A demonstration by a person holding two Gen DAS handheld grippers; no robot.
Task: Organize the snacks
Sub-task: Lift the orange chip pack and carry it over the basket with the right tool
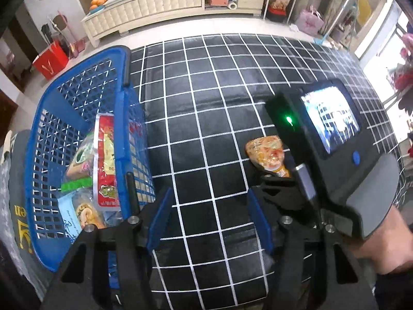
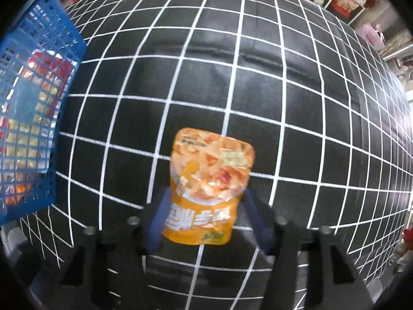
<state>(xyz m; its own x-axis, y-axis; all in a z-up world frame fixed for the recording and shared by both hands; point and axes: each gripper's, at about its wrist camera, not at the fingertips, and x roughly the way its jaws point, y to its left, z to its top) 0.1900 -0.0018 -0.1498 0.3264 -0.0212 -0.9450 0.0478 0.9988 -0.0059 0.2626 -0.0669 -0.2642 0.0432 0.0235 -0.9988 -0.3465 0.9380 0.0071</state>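
An orange snack pouch (image 2: 206,175) lies flat on the black grid mat (image 2: 232,77). My right gripper (image 2: 206,192) points down over it, one blue finger on each side of the pouch's lower half. The left pad is at its edge and the right pad a slim gap away, so the gripper is open. In the left wrist view the same pouch (image 1: 265,152) shows partly behind the right gripper's body and its lit screen (image 1: 330,118). My left gripper (image 1: 209,191) hangs open above bare mat, beside a blue mesh basket (image 1: 124,82) that holds a red packet (image 1: 105,160) and other snack bags.
The basket (image 2: 38,38) stands at the mat's left edge. A hand and sleeve (image 1: 382,245) hold the right gripper. Beyond the mat are a cream low cabinet (image 1: 160,7), a red bag (image 1: 51,59) and shelves with boxes.
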